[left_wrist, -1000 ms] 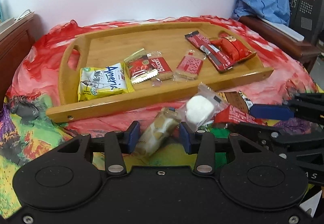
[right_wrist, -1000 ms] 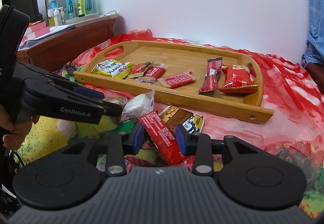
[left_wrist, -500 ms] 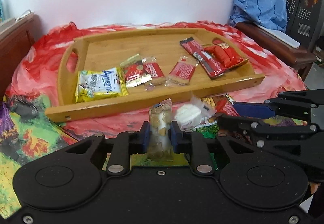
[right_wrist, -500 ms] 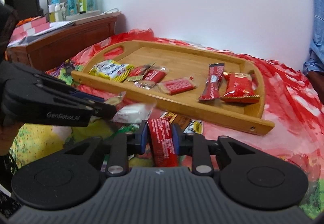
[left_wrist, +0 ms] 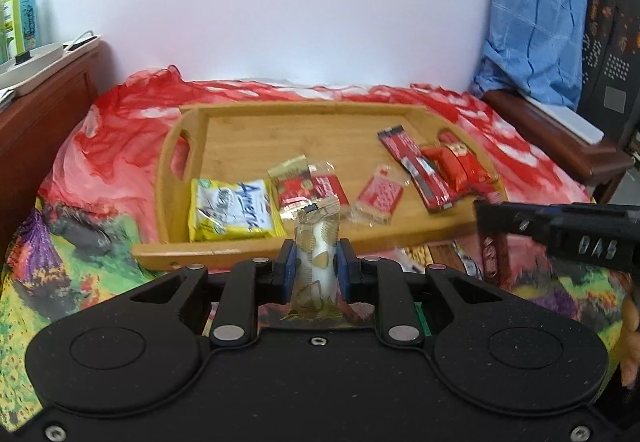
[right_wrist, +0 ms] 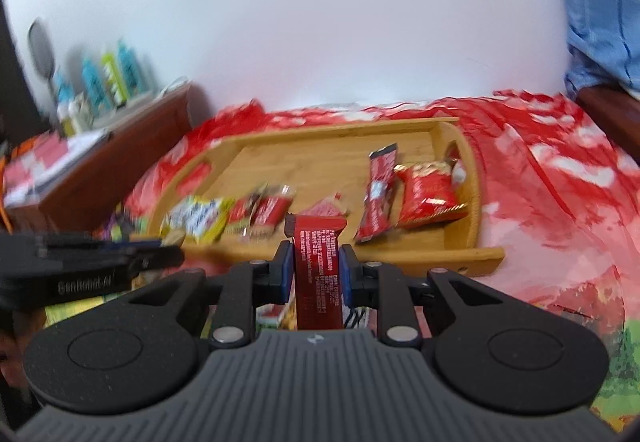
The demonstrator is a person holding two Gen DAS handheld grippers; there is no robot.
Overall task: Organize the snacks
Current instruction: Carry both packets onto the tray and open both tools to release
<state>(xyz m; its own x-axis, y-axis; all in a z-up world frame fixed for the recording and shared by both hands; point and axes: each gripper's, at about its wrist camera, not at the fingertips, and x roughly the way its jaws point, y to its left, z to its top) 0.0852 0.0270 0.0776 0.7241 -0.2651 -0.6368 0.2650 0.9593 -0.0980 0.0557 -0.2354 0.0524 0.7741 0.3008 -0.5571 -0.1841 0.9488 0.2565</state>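
Cloth (left_wrist: pixel 100 146): red, spread under everything.
Tray (left_wrist: pixel 248 246): wooden, on the cloth; yellow packet (left_wrist: pixel 232 214) at its left end, red packets (left_wrist: pixel 436 170) at its right.
Left gripper (left_wrist: pixel 316 266): jaws nearly closed, pinching a clear gold-printed snack (left_wrist: pixel 316 262) upright, just before the tray's near rim.
Right gripper (right_wrist: pixel 316 266): jaws nearly closed, clamped on a red bar (right_wrist: pixel 318 270), upright, before the tray.

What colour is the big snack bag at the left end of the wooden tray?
The bag is yellow and white with blue writing, clearest in the left wrist view.
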